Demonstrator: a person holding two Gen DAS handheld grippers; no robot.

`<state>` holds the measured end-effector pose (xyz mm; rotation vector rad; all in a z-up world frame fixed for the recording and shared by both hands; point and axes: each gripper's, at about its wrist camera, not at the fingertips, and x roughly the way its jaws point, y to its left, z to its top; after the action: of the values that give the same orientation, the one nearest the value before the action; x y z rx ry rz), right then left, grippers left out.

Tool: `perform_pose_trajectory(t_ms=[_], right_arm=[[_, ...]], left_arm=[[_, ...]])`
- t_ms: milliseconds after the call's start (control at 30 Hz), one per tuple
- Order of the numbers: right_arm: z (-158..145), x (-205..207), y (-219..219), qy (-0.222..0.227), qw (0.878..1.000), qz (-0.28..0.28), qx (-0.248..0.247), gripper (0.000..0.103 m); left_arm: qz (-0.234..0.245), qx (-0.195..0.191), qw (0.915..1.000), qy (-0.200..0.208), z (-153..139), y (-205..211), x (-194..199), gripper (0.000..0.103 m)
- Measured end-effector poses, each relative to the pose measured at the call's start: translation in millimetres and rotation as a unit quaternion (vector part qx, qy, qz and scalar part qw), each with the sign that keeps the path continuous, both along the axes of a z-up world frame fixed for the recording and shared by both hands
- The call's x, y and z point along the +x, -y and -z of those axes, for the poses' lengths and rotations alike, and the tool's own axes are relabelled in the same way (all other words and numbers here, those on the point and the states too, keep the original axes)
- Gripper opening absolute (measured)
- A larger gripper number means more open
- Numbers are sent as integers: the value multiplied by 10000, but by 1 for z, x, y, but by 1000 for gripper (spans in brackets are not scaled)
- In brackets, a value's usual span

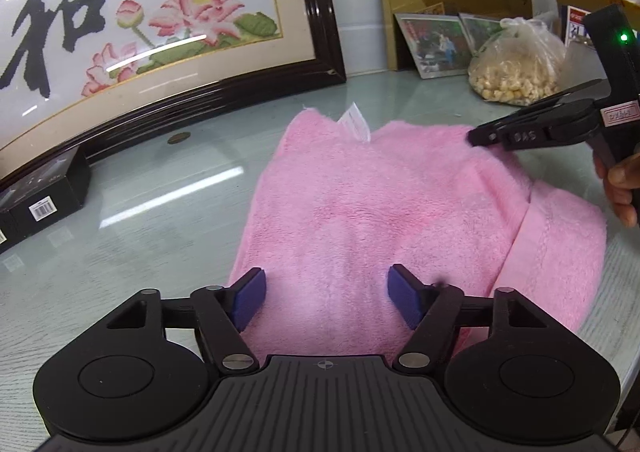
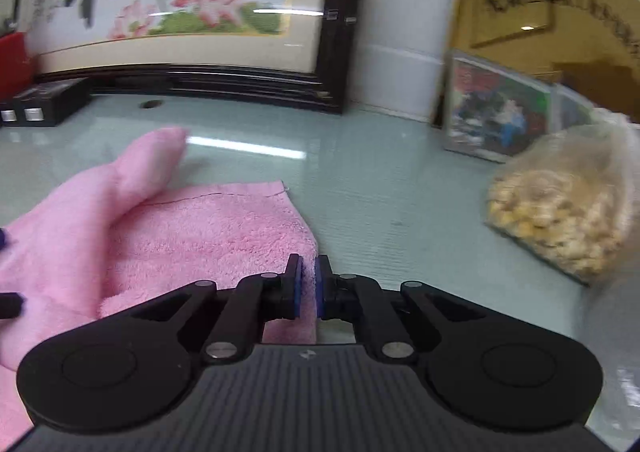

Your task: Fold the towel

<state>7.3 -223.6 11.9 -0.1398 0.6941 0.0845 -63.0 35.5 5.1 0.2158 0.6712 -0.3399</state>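
A pink towel [image 1: 360, 219] lies partly folded on the glass table, with a white label at its far edge. My left gripper [image 1: 326, 294] is open, its blue pads on either side of the towel's near part, holding nothing. My right gripper [image 2: 308, 284] is shut on the towel's right edge [image 2: 304, 252]. In the left wrist view the right gripper [image 1: 480, 137] pinches the towel's far right corner and holds it up. In the right wrist view the towel [image 2: 180, 228] spreads to the left with a raised fold.
A framed lotus embroidery [image 1: 140, 31] leans at the back. A bag of nuts [image 1: 516, 67] and photo frames [image 1: 432, 43] stand at the back right. A black box [image 1: 44, 191] sits on the left. A coin [image 1: 178, 138] lies on the table [image 1: 160, 211].
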Motion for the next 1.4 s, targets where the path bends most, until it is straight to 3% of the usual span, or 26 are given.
perform_pose_trajectory(t_ms=[167, 300, 367, 433, 500, 600, 733, 833, 933, 1033, 1133, 1200, 1267, 1400], right_arm=[[-3, -20, 26, -23, 9996, 262, -51, 12], [-18, -42, 29, 322, 9965, 484, -602, 13], [-27, -48, 31, 452, 9975, 413, -339, 16], [-36, -50, 26, 540, 9984, -74, 117, 19], [-40, -46, 19, 389, 9966, -454, 563, 36], [-41, -43, -7, 204, 9914, -1003, 816, 46], [-38, -51, -24, 85, 9885, -1265, 824, 50], [-34, -56, -26, -114, 9842, -1449, 1011, 51], [-29, -59, -16, -340, 9769, -1610, 1359, 52], [-23, -60, -6, -631, 9642, -1908, 1731, 58], [-16, -71, -3, -759, 9593, -2306, 1444, 62], [-18, -82, -4, -765, 9623, -2349, 1141, 63], [-25, -84, -1, -778, 9639, -2221, 1246, 64], [-42, -79, 2, -203, 9720, -1943, 1307, 72]], left_arm=[[-213, 181, 9995, 151, 0, 4, -9, 72], [-486, 601, 9964, 346, -1, 11, -30, 72], [-553, 758, 9947, 428, 0, 12, -42, 72], [-596, 796, 9940, 451, 0, 12, -50, 72], [-667, 772, 9940, 391, -1, 9, -60, 72], [-843, 669, 9940, 196, -4, 2, -69, 72], [-988, 673, 9928, 63, -9, -9, -85, 71], [-1022, 418, 9939, 43, -14, -20, -94, 68], [-1003, 379, 9929, 517, -29, -23, -103, 69], [-848, 328, 9934, 704, -37, -21, -91, 70], [-623, 296, 9957, 611, -35, -16, -70, 70], [-595, 223, 9967, 500, -32, -13, -54, 70], [-536, 84, 9979, 341, -28, -13, -37, 70], [-320, 15, 9991, 262, -24, -5, -12, 70]])
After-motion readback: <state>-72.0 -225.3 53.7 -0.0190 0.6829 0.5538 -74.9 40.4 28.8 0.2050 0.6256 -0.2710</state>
